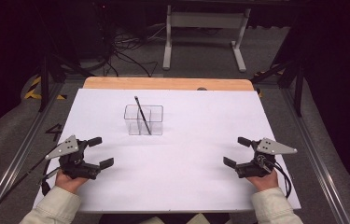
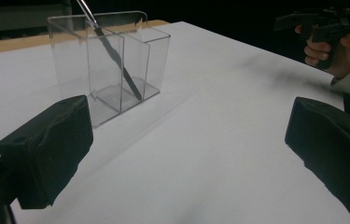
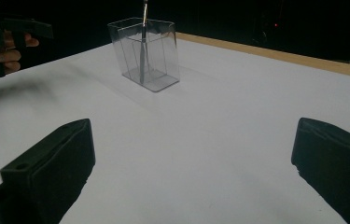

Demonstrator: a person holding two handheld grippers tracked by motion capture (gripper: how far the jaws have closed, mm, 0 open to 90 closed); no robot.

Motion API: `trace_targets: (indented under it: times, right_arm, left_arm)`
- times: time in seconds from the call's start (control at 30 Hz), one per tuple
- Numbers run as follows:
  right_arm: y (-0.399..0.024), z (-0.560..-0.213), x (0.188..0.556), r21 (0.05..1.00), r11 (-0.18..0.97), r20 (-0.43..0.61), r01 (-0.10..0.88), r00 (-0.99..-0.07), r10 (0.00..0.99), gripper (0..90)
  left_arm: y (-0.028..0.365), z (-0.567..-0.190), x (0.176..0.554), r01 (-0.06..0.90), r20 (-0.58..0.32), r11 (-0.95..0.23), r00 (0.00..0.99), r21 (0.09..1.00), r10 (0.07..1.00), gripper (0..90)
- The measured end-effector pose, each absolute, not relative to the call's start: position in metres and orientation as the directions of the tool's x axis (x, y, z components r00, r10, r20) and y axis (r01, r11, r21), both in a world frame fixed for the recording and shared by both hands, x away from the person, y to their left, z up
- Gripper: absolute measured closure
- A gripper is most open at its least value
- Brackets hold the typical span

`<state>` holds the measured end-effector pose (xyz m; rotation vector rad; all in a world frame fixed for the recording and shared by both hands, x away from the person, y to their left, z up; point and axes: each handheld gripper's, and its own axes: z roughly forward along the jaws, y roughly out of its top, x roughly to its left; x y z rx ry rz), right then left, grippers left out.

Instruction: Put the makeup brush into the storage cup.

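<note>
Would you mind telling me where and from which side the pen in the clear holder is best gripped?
Grip the pen at its upper end, which sticks out above the clear holder, coming from above. It leans, tip down inside a compartment, and the walls block its lower shaft. Both the left gripper and the right gripper are open and well clear of it.

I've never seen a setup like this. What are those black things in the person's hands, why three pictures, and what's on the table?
A person holds two hand-operated grippers, the left gripper and the right gripper, each with two black jaws. Both stand open and hold nothing. One picture comes from a camera above the table; the other two come from cameras riding on each gripper, looking along its jaws. On the white table stands a clear box divided into compartments, with a thin dark stick, perhaps a pen, leaning inside it.
</note>
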<state>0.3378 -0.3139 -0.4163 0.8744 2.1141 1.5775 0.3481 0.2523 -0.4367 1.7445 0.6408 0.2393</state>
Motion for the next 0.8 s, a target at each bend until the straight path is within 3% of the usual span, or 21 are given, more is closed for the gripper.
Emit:
trace_targets:
  times: [0.2,0.5,0.8]
  right_arm:
    - [-0.316,-0.423,0.335,0.952,0.180,0.063,0.248,-0.734,0.676,0.1]
    - [-0.314,-0.432,0.334,0.953,0.192,0.043,0.236,-0.729,0.683,0.1]
    - [-0.313,-0.442,0.336,0.948,0.198,0.043,0.248,-0.718,0.694,0.1]
  left_arm:
    - [0.253,-0.445,0.344,0.289,-0.154,-0.170,0.824,0.942,0.546,0.3]
    - [0.258,-0.459,0.344,0.336,-0.219,-0.107,0.791,0.936,0.571,0.2]
    - [0.260,-0.463,0.346,0.327,-0.193,-0.126,0.782,0.936,0.593,0.3]
